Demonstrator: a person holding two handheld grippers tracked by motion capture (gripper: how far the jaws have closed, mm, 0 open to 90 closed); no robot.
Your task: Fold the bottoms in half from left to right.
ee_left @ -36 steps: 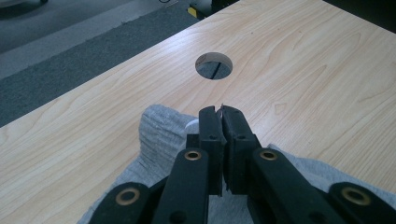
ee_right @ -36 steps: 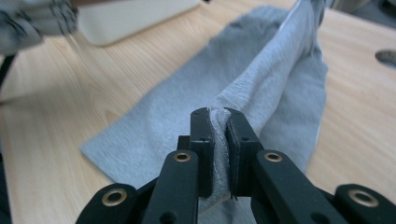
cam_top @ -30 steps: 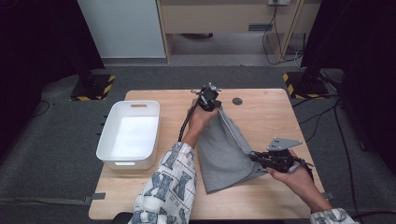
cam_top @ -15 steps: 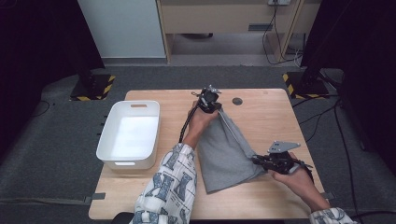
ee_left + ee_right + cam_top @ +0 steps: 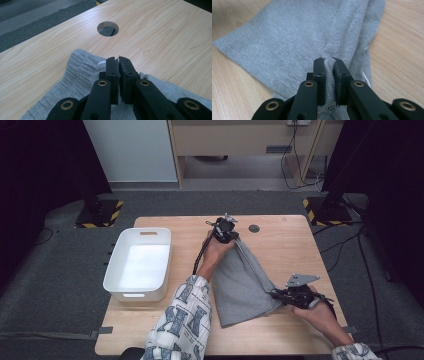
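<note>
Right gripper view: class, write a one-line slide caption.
Right claw shut on a pinched fold of the grey cloth, spread on the wooden table.

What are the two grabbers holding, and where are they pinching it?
Both hold the grey cloth. The left gripper pinches its ribbed far end, near the table's round hole. The right gripper pinches a fold at its near edge.

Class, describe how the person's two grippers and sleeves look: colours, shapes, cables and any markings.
Both the left gripper and the right gripper are black, with flat jaws on linkage arms with brass-coloured pivot rings. The right carries a grey three-cornered plate; a black cable trails from the left. The sleeves are white with a dark blue pattern.
</note>
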